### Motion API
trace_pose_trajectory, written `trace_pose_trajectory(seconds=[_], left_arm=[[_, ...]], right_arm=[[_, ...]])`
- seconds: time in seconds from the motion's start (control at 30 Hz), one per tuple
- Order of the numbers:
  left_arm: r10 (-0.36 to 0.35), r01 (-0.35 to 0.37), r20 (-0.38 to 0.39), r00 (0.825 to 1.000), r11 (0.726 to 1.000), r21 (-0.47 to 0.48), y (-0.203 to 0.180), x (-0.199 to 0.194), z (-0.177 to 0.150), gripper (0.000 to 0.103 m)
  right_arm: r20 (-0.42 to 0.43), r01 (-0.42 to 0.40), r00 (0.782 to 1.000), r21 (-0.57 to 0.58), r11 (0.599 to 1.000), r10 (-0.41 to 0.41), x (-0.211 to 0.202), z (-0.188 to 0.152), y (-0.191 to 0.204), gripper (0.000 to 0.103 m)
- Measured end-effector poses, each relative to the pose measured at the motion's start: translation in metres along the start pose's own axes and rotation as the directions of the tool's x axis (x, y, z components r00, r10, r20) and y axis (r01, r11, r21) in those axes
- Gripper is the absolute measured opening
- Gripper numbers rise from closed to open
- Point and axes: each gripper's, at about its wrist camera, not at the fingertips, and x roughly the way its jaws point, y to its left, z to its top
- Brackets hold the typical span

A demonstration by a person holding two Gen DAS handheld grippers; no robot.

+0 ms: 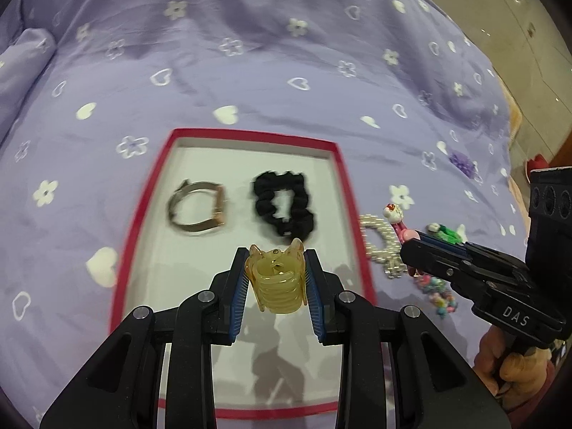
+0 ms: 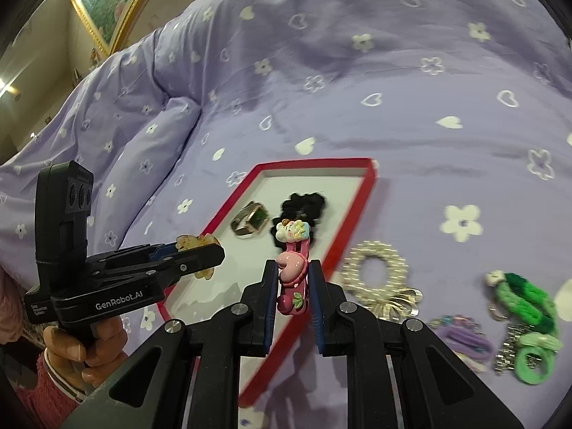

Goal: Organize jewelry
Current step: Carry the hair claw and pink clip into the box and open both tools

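A red-rimmed white tray lies on a purple bedspread. In it are a metal watch and a black scrunchie. My left gripper is shut on a yellow translucent claw clip, held above the tray's near part. My right gripper is shut on a pink cartoon hair clip, held over the tray's right rim.
Right of the tray lie a pearl bracelet, green hair ties, purple hair ties, a metal chain and a colourful bead piece. A pillow lies left. The bed edge and floor are far right.
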Motion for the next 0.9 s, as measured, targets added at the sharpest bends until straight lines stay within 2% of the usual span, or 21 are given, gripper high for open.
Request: trace_pose_trajectory(seconds=[0.37,0.73,0.9], left_arm=[[0.045,-0.046,-0.019,0.999,0.997,-0.061,0.045,0.014,-0.004,0.028],[0.062,-0.066,-0.072,0.995,0.996,-0.054,0.056,0.049,-0.003,0.028],[0.059,-0.064,-0.094,0.994,0.997,-0.053,0.057,0.058,-0.005,0.028]], right_arm=[[-0.084,-0.006,0.996,-0.068,0.998,0.000,0.052,0.003,0.035,0.016],[-0.165,0.104,0.978,-0.149,0.983,-0.128,0.095,0.002,0.033,0.017],[-0.181,0.101,0.975,-0.168,0.981,-0.131,0.099,0.001,0.033,0.017]])
